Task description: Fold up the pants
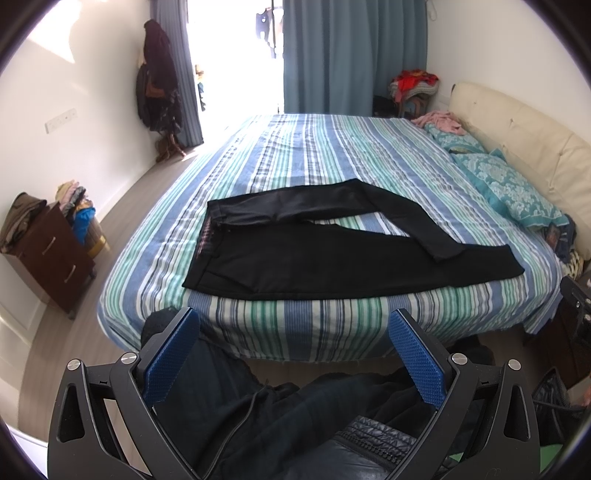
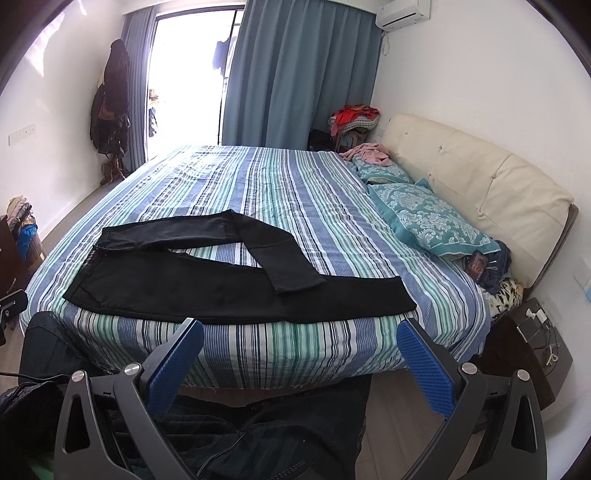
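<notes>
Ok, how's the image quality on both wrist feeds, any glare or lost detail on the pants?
Left wrist: window blown out white, black pants nearly featureless. Right wrist: same window glare, pants folds hard to read. Both views: fisheye bends the bed edges, dark corner vignetting.

No text, label, brand, number or sign can be read in either view. The air conditioner (image 2: 403,12) high on the wall, far ahead and to the right of the right gripper, shows no legible marking. The small dark item (image 2: 478,264) lying beside the teal pillow (image 2: 428,218), ahead and to the right of that gripper, has a printed face too small and blurred to make out. The wall plate (image 1: 61,120), far ahead and to the left of the left gripper, carries nothing legible.
</notes>
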The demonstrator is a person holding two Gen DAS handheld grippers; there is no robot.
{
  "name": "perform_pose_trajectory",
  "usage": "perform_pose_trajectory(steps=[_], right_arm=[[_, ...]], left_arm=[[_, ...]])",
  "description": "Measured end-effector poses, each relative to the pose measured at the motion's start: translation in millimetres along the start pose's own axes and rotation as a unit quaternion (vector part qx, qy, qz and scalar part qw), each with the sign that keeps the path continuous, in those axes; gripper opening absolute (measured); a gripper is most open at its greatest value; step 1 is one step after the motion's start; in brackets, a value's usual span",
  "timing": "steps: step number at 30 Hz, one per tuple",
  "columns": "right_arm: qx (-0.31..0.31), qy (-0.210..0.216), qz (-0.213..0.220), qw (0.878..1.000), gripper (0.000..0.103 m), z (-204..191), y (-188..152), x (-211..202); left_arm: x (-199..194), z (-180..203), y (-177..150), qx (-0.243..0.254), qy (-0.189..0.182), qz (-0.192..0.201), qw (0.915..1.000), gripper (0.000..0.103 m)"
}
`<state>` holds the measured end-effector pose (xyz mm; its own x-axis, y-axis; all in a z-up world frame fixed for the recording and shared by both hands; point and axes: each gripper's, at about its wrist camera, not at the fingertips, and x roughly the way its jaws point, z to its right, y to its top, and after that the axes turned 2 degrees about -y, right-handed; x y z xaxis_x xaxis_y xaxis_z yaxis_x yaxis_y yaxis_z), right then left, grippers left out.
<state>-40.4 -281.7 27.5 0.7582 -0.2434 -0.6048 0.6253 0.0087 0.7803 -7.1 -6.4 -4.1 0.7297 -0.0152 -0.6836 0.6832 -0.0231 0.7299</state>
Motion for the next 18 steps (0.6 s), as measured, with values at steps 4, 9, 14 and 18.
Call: perform_pose_trajectory(steps=[4,9,14,18], right_arm=[[0.001,-0.001,0.0,1.0,0.103,0.5,0.5,-0.3],[0.002,-0.002,-0.001,1.0,0.103,0.9,0.7,0.0],[0.002,-0.002,-0.001,1.0,0.103,2.7,-0.3,0.8],[0.003,-0.002,0.001,1.0,0.103,4.5,0.6,2.3]], left_arm=[[-0.5,0.4,-0.7,-0.001,0.0,-0.001,1.0,0.102],[1.9,-1.1,-0.8,-0.001,-0.002,-0.005,1.0,0.102],[1.2,-0.6,-4.6,0.0,-0.005,-0.01,0.9999,0.102],[4.4,0.8,3.5,0.012,-0.006,-0.011,0.9999,0.102]])
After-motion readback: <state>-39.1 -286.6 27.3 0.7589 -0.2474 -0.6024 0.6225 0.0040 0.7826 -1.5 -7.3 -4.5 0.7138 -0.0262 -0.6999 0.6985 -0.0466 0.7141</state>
